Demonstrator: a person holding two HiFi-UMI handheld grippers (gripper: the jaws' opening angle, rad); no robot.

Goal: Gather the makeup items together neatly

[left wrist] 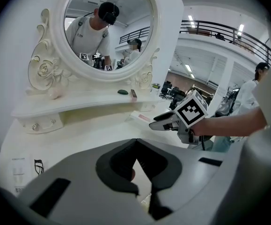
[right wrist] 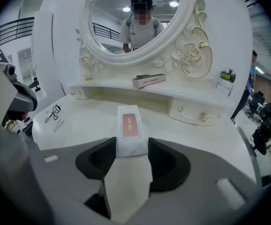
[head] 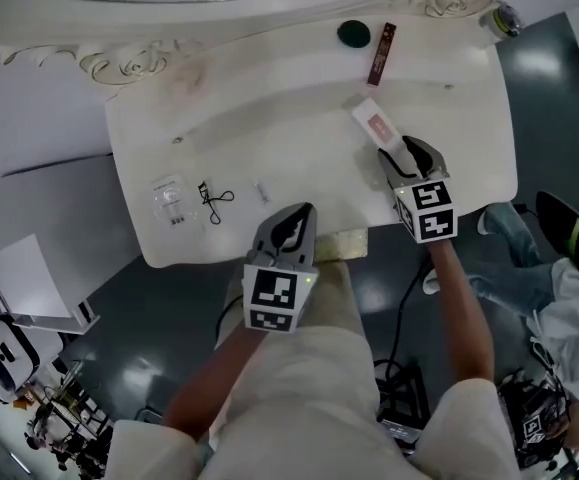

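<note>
A white box with a pink label [head: 372, 121] [right wrist: 129, 125] lies on the white vanity table [head: 269, 118], right of the middle. My right gripper [head: 397, 153] [right wrist: 132, 146] is shut on the box's near end, one pad against each long side. On the raised back shelf sit a dark red long box [head: 381, 53] [right wrist: 149, 80] and a dark green round compact [head: 353, 34] [left wrist: 122, 92]. My left gripper [head: 291, 216] [left wrist: 135, 143] hovers at the table's front edge, shut, its tips meeting on nothing. An eyelash curler [head: 212, 200] [right wrist: 53, 112], a clear packet [head: 169, 201] and a small white tube [head: 262, 191] lie at the left front.
A round mirror in an ornate white frame [right wrist: 130, 18] stands behind the shelf. A small green-and-yellow bottle [head: 504, 18] [right wrist: 226, 75] sits at the shelf's far right. A yellowish pad [head: 341, 243] rests at the front edge between the grippers. A person in jeans [head: 509, 238] stands to the right.
</note>
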